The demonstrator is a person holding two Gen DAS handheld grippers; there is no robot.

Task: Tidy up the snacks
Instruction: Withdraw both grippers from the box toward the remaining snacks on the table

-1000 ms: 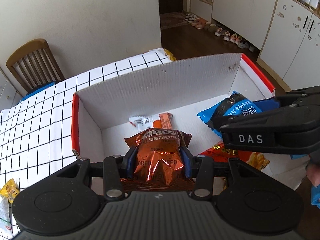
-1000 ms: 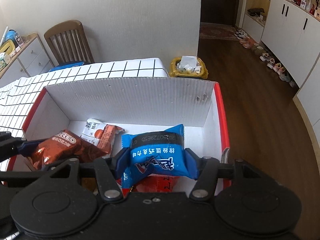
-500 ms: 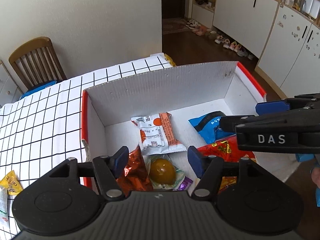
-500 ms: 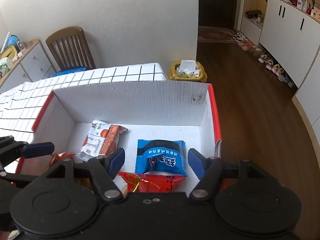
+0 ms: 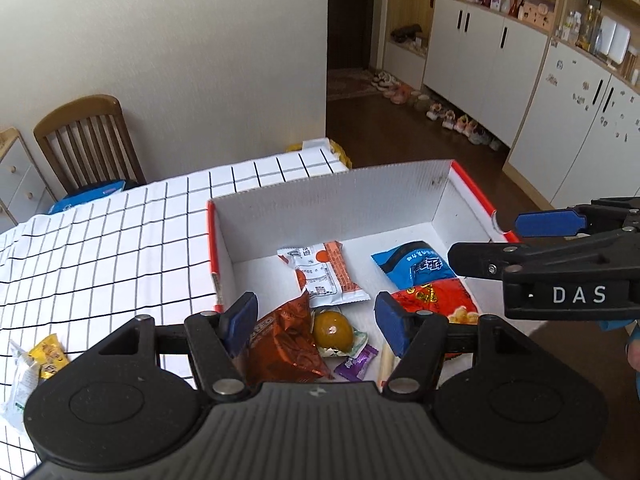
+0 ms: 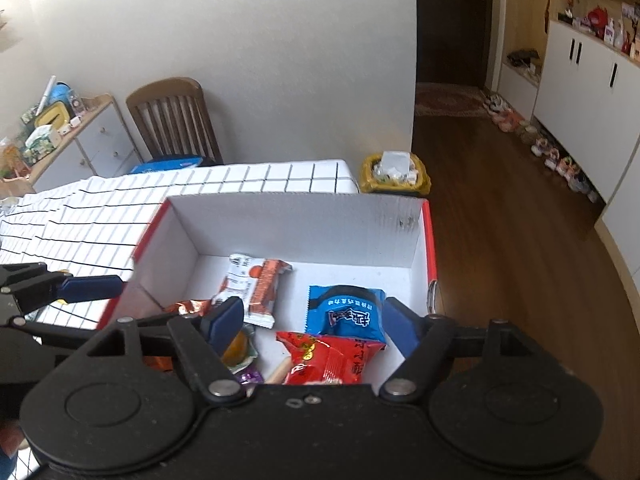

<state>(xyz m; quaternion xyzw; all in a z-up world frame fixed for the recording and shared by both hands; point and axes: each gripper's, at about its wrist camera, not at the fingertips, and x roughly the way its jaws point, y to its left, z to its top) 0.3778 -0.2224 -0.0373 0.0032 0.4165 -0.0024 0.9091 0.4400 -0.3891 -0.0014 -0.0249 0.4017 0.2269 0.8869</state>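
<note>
A white cardboard box (image 5: 332, 204) (image 6: 296, 224) with red rims stands on the table's right end. In it lie an orange Oreo pack (image 5: 280, 340) (image 6: 188, 307), a blue pack (image 5: 416, 266) (image 6: 346, 312), a red pack (image 5: 434, 300) (image 6: 332, 360), a white-and-orange bar (image 5: 324, 276) (image 6: 252, 288), a yellow egg pouch (image 5: 332, 328) and a purple candy (image 5: 356, 364). My left gripper (image 5: 316, 316) hangs open above the box's near left part, holding nothing. My right gripper (image 6: 312, 324) is above the near right part; its jaws are opening, with nothing gripped.
A grid-patterned tablecloth (image 5: 100, 248) covers the table left of the box. Two loose snack packets (image 5: 44, 356) lie near its front left edge. A wooden chair (image 5: 88, 140) stands behind the table, and a yellow waste bin (image 6: 394, 174) sits on the floor beyond the box.
The left gripper let go of the Oreo pack and the right one the blue pack; both packs now lie in the box. Both grippers have risen and drawn back.
</note>
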